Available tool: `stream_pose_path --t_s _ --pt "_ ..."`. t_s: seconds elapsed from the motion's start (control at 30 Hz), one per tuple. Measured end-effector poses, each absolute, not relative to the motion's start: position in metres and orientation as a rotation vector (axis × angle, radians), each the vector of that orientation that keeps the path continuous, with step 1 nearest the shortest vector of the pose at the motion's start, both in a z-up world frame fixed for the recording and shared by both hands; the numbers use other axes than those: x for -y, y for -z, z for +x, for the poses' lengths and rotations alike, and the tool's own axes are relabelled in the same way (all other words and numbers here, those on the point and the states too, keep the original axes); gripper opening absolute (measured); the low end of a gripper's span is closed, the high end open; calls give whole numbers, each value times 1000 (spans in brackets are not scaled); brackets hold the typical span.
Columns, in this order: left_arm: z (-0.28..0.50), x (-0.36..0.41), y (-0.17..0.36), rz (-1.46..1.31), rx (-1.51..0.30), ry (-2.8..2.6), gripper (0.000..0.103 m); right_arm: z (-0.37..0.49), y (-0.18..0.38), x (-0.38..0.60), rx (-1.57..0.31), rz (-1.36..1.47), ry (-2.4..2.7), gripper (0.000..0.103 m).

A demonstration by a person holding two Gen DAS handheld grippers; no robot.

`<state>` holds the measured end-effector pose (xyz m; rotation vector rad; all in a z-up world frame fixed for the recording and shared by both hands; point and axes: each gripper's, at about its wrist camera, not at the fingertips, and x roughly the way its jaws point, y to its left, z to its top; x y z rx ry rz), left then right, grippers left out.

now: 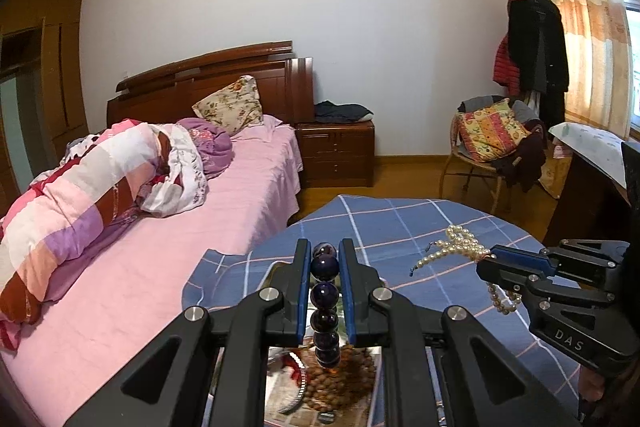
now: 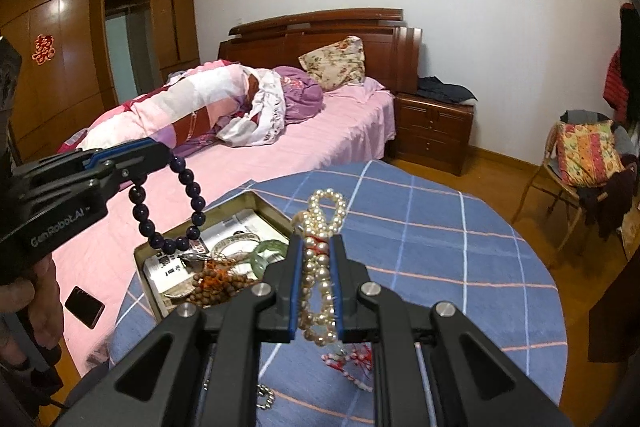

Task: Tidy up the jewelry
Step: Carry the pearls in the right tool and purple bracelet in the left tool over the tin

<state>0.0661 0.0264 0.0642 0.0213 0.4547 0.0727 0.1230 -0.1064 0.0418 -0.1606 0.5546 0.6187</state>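
The left gripper (image 1: 325,259) is clamped on a dark bead bracelet (image 2: 170,205), which hangs above the tin (image 2: 176,239). Right of the tin, the right gripper (image 2: 317,247) grips a bunched pearl strand (image 2: 320,259) above the checked cloth (image 2: 440,247). Inside the tin lie wooden beads (image 2: 218,285), a green bangle (image 2: 266,251) and a silver bangle (image 2: 232,241).

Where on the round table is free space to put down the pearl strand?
The checked tablecloth is bare from the metal tin across to the table's far and right edge. Crowded: the tin, full of bracelets, and the near cloth under the right hand-held gripper, where small red-and-white jewelry lies.
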Motion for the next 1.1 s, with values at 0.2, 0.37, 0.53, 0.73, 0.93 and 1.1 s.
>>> stream_pose_path --t_s 0.2,0.37,0.53,0.73,0.93,1.1 --pt "66 -41 -59 13 -467 -105 13 127 -41 91 -558 -170 -641 15" --pt "68 -51 -54 4 -483 -130 13 133 -39 78 -562 -174 -659 15" --pt "70 -58 -44 4 -507 -145 13 139 -37 65 -562 -169 -683 15" --pt "74 -64 -31 -10 -542 -151 13 142 -32 46 -570 -179 -712 15" --pt "78 -63 -21 -11 -573 -142 13 146 -22 31 -591 -189 -730 15" --pt "84 -62 -10 -24 -601 -126 13 152 -12 25 -619 -187 -735 15"
